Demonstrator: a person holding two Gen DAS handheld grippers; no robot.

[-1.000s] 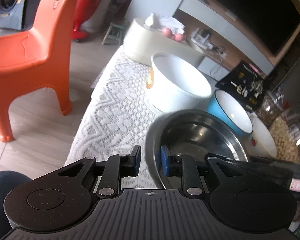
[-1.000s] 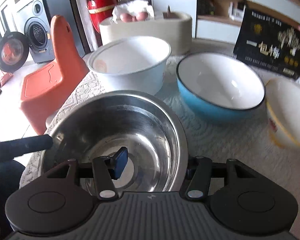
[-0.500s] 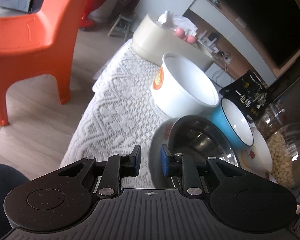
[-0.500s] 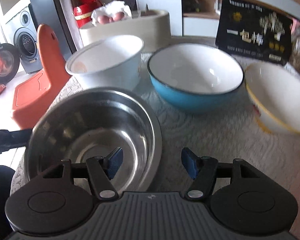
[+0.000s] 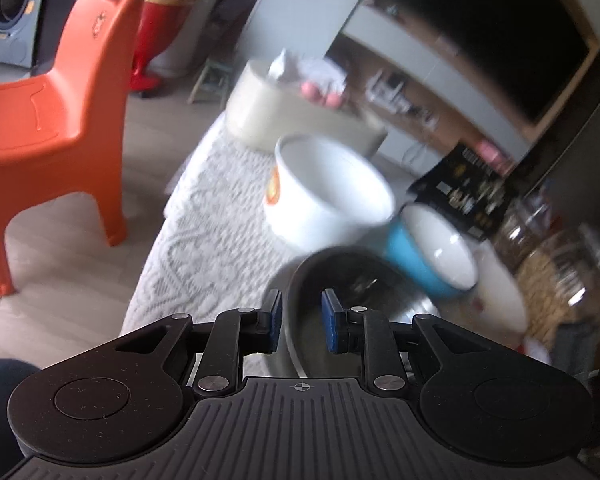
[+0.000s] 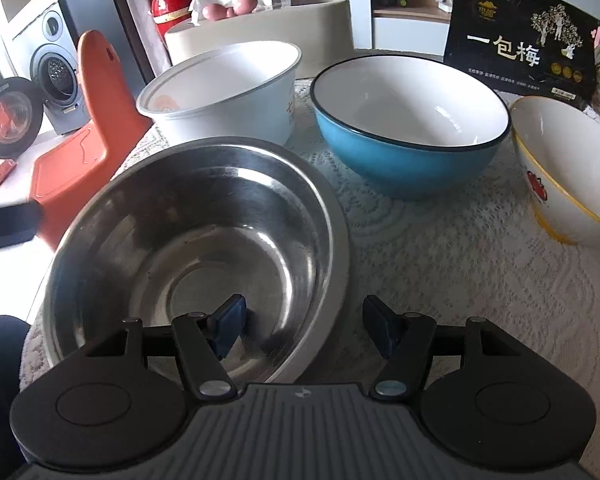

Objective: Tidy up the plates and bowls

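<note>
A steel bowl [image 6: 196,240] sits on the lace-covered table, nearest me. Behind it stand a tall white bowl [image 6: 228,92], a blue bowl with a white inside [image 6: 408,120] and a white bowl with a yellow rim [image 6: 572,168]. My right gripper [image 6: 304,328] is open and straddles the steel bowl's near right rim without gripping it. My left gripper [image 5: 300,322] is open a little, its jaws either side of the steel bowl's left rim [image 5: 290,320]. The white bowl [image 5: 328,196] and blue bowl [image 5: 432,256] show blurred in the left wrist view.
A beige container [image 6: 268,36] with eggs and tissue stands at the table's back. A black packet [image 6: 520,56] leans at the back right, glass jars [image 5: 556,276] to the right. An orange chair [image 5: 48,120] stands on the floor left of the table.
The right gripper has opened and let go of the steel bowl's rim, and the bowl rests on the table. The left gripper has moved in over the bowl's left rim.
</note>
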